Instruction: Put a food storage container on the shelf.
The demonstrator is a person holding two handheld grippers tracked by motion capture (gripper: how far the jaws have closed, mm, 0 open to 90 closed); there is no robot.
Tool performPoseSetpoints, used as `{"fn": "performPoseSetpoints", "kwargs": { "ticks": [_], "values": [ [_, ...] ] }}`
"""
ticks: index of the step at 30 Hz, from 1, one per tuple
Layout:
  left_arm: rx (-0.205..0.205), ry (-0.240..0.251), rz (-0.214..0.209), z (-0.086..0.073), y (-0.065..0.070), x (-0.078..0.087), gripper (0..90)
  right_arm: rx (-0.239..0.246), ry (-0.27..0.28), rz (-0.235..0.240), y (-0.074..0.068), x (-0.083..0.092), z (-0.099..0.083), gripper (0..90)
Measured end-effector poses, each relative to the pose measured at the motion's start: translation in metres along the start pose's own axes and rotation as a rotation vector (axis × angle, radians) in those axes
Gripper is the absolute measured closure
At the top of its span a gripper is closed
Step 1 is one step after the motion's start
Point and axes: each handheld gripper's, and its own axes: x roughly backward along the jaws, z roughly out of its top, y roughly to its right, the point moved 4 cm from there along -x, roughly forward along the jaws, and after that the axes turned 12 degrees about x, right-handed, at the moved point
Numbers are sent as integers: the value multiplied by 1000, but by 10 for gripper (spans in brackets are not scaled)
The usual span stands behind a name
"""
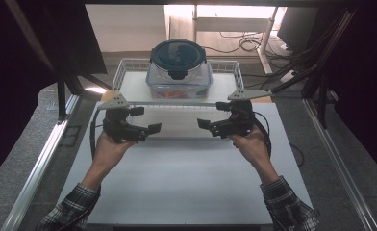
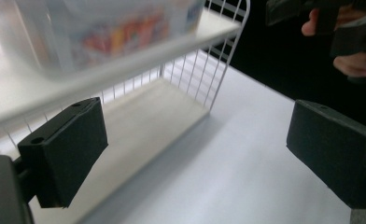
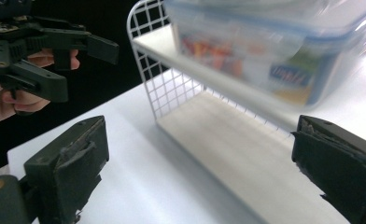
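Note:
A clear plastic container [image 1: 179,79] with a dark round lid stands on the upper shelf of a white wire rack [image 1: 129,63] at the far side of the table. Colourful contents show through its wall [image 2: 102,32] [image 3: 274,51]. My left gripper [image 1: 145,119] is held open just in front of the rack's left end, nothing between its pads [image 2: 64,154]. My right gripper [image 1: 213,114] is open too, facing it in front of the rack's right end. The lower shelf [image 2: 162,112] [image 3: 237,144] lies bare beyond both.
The white tabletop [image 1: 186,178] stretches from the rack toward the person. Dark frame posts [image 1: 61,96] and cables [image 1: 254,41] flank the back. The opposite gripper and its hand appear in the left gripper view [image 2: 330,23] and in the right gripper view [image 3: 78,70].

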Motion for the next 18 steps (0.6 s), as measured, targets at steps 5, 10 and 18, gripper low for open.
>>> {"fn": "performPoseSetpoints", "kwargs": {
  "ticks": [5, 10, 18],
  "values": [
    [-1, -17, 10, -23, 0, 0, 43, 15, -28, 1, -9, -3, -16, 31],
    [9, -32, 8, -40, 0, -2, 43, 29, -49, -2, -17, -8, -31, 25],
    [16, -40, 7, -63, 3, -8, 44, 37, -68, -9, -28, -15, -54, 11]
  ]
}}
